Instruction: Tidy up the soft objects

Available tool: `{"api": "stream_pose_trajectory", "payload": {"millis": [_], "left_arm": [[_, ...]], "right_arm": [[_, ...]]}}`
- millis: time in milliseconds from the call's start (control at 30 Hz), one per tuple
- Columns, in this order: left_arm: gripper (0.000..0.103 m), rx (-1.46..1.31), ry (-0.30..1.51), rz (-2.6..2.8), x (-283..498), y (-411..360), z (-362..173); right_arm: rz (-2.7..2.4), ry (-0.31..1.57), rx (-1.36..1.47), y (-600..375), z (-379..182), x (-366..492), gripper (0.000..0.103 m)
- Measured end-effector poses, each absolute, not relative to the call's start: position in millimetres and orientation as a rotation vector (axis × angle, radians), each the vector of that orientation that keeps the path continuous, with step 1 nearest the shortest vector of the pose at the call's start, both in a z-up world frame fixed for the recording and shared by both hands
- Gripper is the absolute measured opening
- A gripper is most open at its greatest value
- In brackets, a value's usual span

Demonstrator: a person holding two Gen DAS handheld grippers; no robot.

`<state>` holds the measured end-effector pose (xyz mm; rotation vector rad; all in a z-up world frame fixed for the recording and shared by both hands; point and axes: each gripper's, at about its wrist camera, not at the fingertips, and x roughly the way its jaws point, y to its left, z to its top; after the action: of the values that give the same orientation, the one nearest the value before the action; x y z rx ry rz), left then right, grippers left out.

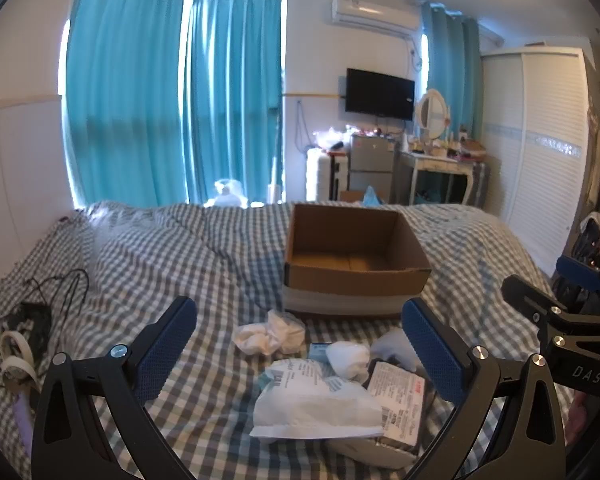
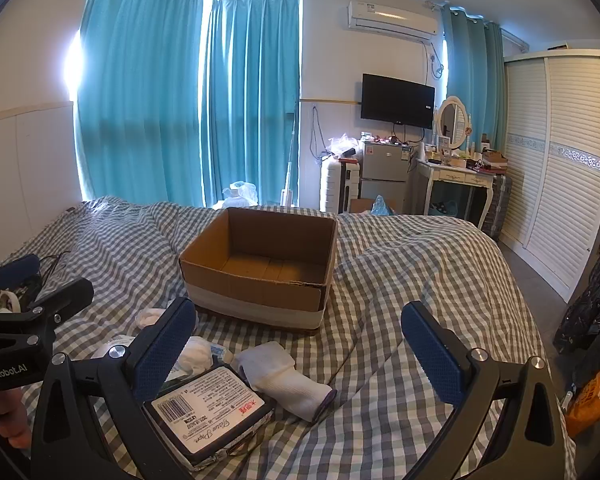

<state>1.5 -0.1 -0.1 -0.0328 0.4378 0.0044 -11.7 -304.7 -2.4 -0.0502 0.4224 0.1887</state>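
Sitting open on checked bedspread (image 2: 400, 280), cardboard box (image 2: 260, 280), nothing visible inside

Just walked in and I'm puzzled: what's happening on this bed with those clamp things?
A person holds two clamp tools over a checked bed, tidying soft things. Both the left gripper and right gripper are open and hold nothing. The cardboard box is empty; socks and a tissue pack lie in front of it.

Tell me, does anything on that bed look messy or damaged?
Yes. The cardboard box is empty, and its near rim is torn ragged toward the right corner. The soft things lie loose in front of it: a crumpled white cloth, a tissue pack and a rolled white sock.
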Motion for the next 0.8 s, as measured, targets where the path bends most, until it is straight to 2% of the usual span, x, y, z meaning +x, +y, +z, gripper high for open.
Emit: {"api": "stream_pose_trajectory", "payload": {"millis": [800], "left_arm": [[0.103, -0.036, 0.438, 0.002, 1.3, -0.1, 0.0]], "right_arm": [[0.190, 0.429, -0.047, -305.2, -0.1, -11.4, 0.103]]}}
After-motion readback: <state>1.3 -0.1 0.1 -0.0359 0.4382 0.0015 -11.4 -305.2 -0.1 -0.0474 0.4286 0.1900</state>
